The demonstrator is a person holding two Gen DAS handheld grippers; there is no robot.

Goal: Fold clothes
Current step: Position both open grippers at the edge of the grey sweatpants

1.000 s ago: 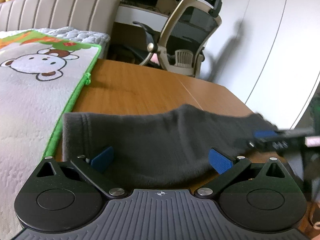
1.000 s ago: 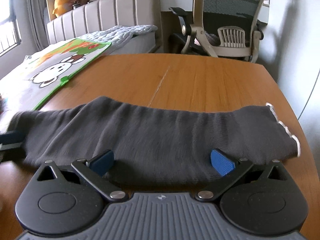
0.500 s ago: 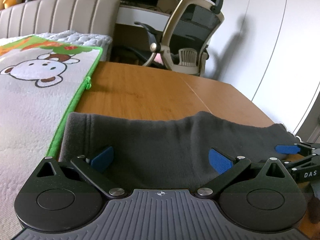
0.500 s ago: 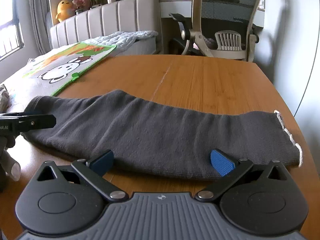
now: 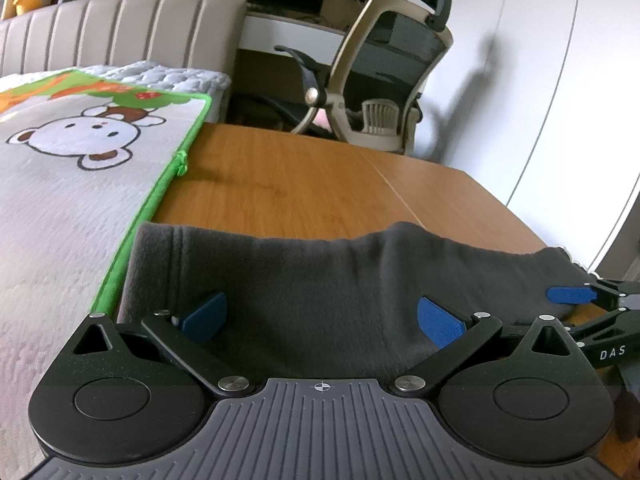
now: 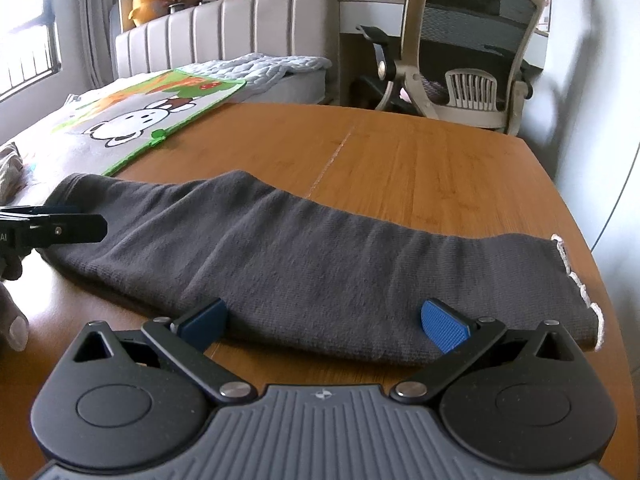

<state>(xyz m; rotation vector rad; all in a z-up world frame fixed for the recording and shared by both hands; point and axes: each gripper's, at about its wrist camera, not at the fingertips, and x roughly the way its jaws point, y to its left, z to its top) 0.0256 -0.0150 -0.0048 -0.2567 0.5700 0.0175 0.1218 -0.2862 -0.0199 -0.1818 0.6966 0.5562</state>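
Observation:
A dark grey knit garment (image 5: 320, 272) (image 6: 320, 256) lies folded into a long band across the wooden table (image 6: 420, 168), with white stitching at its right end. My left gripper (image 5: 322, 318) is open, its blue pads spread over the band's left part with nothing between them. My right gripper (image 6: 324, 322) is open too, hovering at the band's near edge towards the right end. In the left wrist view the right gripper's fingers (image 5: 572, 295) show at the far right. In the right wrist view the left gripper's fingers (image 6: 60, 228) show at the left edge.
A cartoon-bear mat with a green border (image 5: 80, 168) (image 6: 132, 120) lies to the left, over a bed with a padded headboard (image 6: 240, 32). An office chair (image 6: 472, 48) stands beyond the table's far edge. White wall panels stand on the right. A person's fingers (image 6: 12, 320) show at lower left.
Both grippers have drawn back and risen a little from the garment. The band has settled flat on the table, and the right gripper has come nearer to the left one.

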